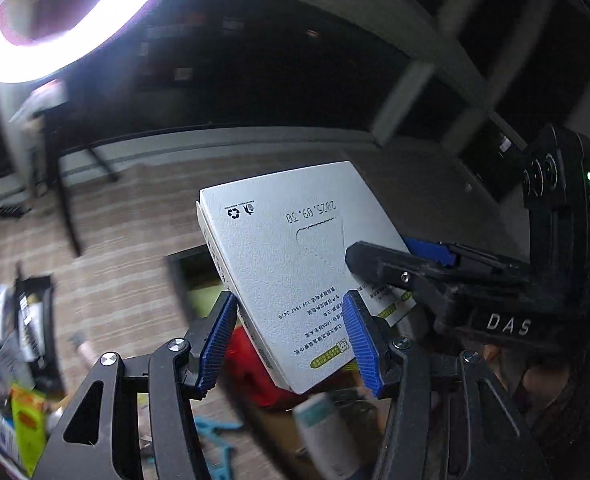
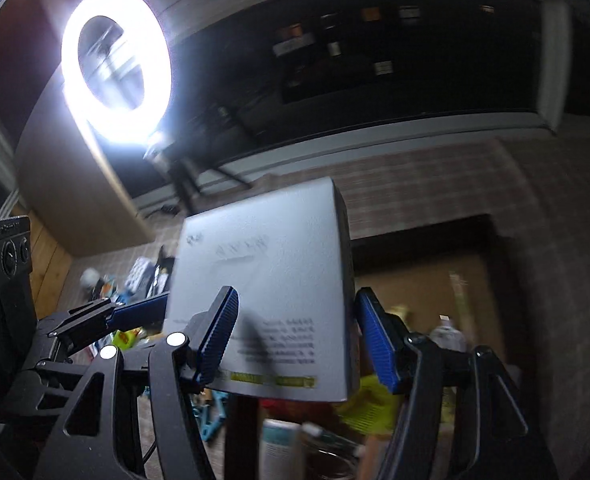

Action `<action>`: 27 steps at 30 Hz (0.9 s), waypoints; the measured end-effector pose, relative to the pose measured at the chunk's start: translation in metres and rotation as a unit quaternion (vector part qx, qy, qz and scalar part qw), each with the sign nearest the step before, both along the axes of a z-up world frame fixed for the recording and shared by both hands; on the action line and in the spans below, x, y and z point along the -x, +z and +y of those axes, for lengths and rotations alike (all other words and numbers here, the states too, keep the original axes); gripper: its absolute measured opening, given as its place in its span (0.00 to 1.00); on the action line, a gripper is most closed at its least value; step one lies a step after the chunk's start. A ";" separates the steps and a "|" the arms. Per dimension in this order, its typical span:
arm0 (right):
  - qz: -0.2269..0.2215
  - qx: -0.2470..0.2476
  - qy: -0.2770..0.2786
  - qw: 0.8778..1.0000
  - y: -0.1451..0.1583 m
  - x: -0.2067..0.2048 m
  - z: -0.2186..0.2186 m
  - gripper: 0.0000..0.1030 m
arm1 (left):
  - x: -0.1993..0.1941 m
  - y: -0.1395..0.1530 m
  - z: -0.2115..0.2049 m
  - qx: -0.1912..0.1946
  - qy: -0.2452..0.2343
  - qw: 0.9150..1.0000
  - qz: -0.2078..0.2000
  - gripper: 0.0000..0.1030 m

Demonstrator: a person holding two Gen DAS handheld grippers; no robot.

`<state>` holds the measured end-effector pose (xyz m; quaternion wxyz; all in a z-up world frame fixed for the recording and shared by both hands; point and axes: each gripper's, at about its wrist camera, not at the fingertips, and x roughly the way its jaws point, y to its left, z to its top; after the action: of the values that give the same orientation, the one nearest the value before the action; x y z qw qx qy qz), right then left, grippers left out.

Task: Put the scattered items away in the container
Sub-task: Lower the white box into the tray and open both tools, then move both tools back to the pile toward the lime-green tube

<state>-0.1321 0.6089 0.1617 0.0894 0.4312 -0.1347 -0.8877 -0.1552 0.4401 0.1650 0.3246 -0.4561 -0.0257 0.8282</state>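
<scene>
Both claws — left (image 1: 291,340), right (image 2: 297,340) — clamped on white box (image 1: 295,264); keep it level, lower toward bin (image 2: 423,280) at 3 o'clock — release together.

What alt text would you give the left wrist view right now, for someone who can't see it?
A white box, printed with a date, is held up off the floor between both grippers: the left gripper with its blue jaws at the box's near end, the right gripper from the right. Blurred clutter lies below, a ring light glares upper left.
</scene>
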 end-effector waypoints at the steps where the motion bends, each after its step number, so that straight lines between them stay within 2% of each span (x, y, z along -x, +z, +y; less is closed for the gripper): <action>1: 0.003 -0.004 -0.007 1.000 0.002 -0.003 0.007 0.58 | -0.002 0.003 0.007 0.008 -0.007 1.000 0.008 0.50; 8: 0.000 -0.019 -0.025 1.000 -0.005 -0.013 0.022 0.58 | -0.012 0.009 0.016 0.028 -0.020 0.999 0.023 0.50; 17: 0.003 -0.027 -0.007 1.000 -0.006 -0.013 0.007 0.58 | -0.019 0.010 0.009 0.048 -0.008 0.998 0.038 0.50; 27: 0.007 -0.025 0.023 0.999 -0.003 -0.013 -0.024 0.58 | -0.028 0.025 -0.022 0.048 0.016 0.997 0.060 0.50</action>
<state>-0.1192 0.5849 0.1589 0.0995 0.4301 -0.1016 -0.8915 -0.1269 0.4178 0.1902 0.2901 -0.4201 0.0259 0.8595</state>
